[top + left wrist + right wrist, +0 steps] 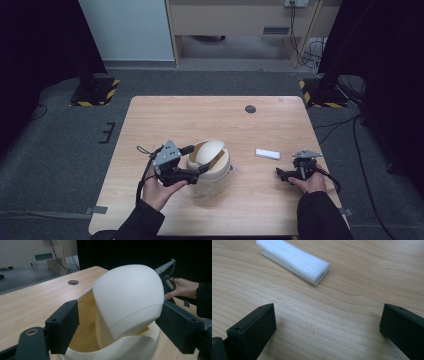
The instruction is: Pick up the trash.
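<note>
Presently, the cream domed container (210, 161) is being straddled by the wide-apart left claw (196, 161). Right of the container, the right claw (286, 174) is being held apart near a white folded pad (268, 154).

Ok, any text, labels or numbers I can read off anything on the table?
None readable.
The cream bin and its domed lid are plain, with no print.
The white folded pad carries no label.
The left gripper and right gripper show no markings at this size.
Yellow-black hazard stripes on the floor stands are a pattern, not text.
</note>
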Motion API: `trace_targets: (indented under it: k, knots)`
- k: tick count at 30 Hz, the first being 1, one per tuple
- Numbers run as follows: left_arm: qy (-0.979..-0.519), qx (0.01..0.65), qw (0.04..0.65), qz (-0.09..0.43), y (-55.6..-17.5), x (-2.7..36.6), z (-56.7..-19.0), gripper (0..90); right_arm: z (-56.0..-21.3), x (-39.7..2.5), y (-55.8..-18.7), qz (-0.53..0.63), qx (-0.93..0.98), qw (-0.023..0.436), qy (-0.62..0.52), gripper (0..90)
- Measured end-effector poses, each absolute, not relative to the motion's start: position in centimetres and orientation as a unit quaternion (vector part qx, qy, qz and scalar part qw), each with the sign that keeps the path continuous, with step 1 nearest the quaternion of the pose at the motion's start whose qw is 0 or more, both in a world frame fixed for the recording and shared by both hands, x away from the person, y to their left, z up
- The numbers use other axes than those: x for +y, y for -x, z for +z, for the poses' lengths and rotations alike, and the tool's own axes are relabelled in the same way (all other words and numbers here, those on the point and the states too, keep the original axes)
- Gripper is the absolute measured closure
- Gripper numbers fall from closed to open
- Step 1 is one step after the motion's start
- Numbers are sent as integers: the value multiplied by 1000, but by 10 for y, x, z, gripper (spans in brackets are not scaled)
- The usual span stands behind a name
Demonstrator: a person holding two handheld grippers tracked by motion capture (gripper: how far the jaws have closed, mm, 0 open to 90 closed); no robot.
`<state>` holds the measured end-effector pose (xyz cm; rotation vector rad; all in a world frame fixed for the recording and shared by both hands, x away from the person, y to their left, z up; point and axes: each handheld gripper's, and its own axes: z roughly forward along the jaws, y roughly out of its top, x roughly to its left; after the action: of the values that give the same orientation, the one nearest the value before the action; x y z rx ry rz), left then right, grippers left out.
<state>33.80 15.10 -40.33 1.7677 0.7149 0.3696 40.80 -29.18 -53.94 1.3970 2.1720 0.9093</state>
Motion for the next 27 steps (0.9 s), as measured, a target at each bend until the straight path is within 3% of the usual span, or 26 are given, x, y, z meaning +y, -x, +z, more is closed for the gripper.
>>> trace_targets:
  k: [8, 11, 17, 27]
  knots:
    - [-738, 312, 580, 146, -335, 160, -399, 184, -539, -293, -408, 326, 779, 201, -497, 15]
    - [-739, 312, 579, 146, -332, 163, -398, 182, -538, -295, -408, 326, 779, 201, -496, 49]
    - [-735, 322, 575, 157, -327, 178, -397, 176, -531, -297, -408, 319, 791, 202, -482, 221]
    - [-733, 363, 551, 165, -323, 210, -418, 172, -522, -298, -408, 328, 792, 220, -465, 289]
